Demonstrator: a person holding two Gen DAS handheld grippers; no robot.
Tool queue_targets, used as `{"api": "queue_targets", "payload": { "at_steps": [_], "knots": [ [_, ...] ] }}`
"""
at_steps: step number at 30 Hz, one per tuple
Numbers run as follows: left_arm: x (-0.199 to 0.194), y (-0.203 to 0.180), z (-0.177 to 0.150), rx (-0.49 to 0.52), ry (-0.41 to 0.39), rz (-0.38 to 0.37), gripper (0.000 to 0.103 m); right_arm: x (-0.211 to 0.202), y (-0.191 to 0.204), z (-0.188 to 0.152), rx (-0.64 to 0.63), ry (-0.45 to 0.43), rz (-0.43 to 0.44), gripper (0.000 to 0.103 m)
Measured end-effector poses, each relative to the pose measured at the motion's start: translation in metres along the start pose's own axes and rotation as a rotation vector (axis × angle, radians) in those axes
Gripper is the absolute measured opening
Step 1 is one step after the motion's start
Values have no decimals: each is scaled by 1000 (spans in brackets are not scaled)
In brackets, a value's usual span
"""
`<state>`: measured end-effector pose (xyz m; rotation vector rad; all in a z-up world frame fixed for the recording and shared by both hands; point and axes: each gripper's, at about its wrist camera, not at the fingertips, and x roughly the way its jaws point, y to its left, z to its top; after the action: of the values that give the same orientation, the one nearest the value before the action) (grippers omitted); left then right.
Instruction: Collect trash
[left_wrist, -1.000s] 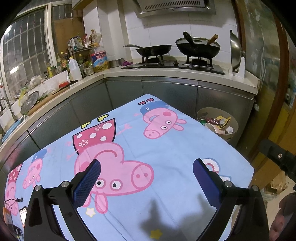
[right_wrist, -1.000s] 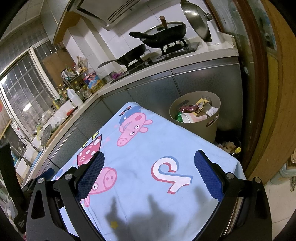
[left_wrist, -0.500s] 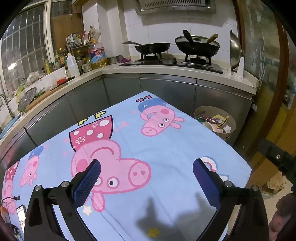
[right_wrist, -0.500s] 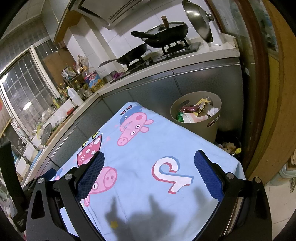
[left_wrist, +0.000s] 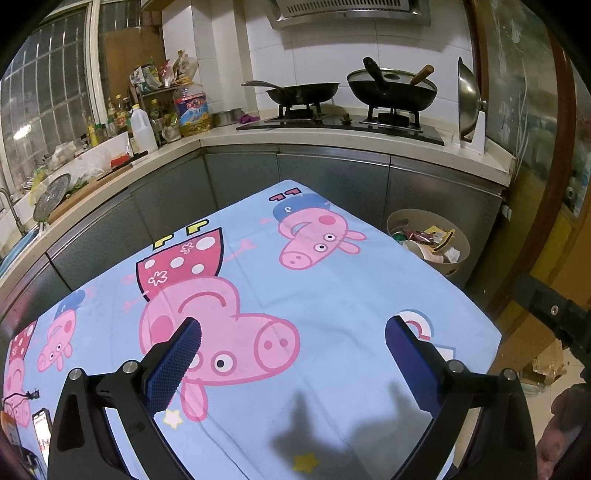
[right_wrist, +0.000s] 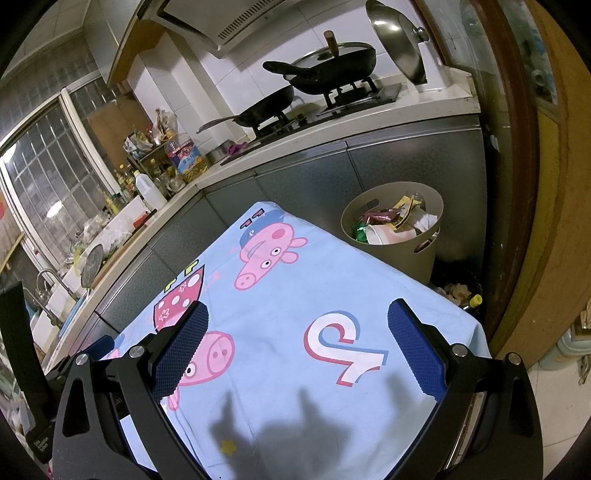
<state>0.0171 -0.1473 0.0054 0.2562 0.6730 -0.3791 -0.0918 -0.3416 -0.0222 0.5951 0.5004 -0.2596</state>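
A beige trash bin (left_wrist: 460, 236) full of wrappers and paper stands on the floor past the table's far right corner; it also shows in the right wrist view (right_wrist: 417, 254). My left gripper (left_wrist: 293, 360) is open and empty above the blue cartoon-pig tablecloth (left_wrist: 332, 295). My right gripper (right_wrist: 297, 347) is open and empty above the same cloth (right_wrist: 288, 310), nearer the bin. No loose trash shows on the cloth.
A grey kitchen counter (left_wrist: 332, 140) with a stove and two woks (left_wrist: 391, 90) runs behind the table. Bottles (left_wrist: 192, 109) crowd the counter's corner. A phone (left_wrist: 40, 430) lies at the cloth's near left. A second dark bin (right_wrist: 461, 291) sits on the floor by a wooden door frame (right_wrist: 532, 221).
The left gripper has drawn back and tilted slightly, so the table and counter sit a little lower and farther in its view. The right gripper has barely moved. Both stay open.
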Motion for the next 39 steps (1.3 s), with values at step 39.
{"api": "queue_targets", "payload": {
  "at_steps": [39],
  "knots": [
    [6, -4, -9, 2, 26, -15, 99, 0, 4, -1, -1, 2, -3, 97]
  ]
}}
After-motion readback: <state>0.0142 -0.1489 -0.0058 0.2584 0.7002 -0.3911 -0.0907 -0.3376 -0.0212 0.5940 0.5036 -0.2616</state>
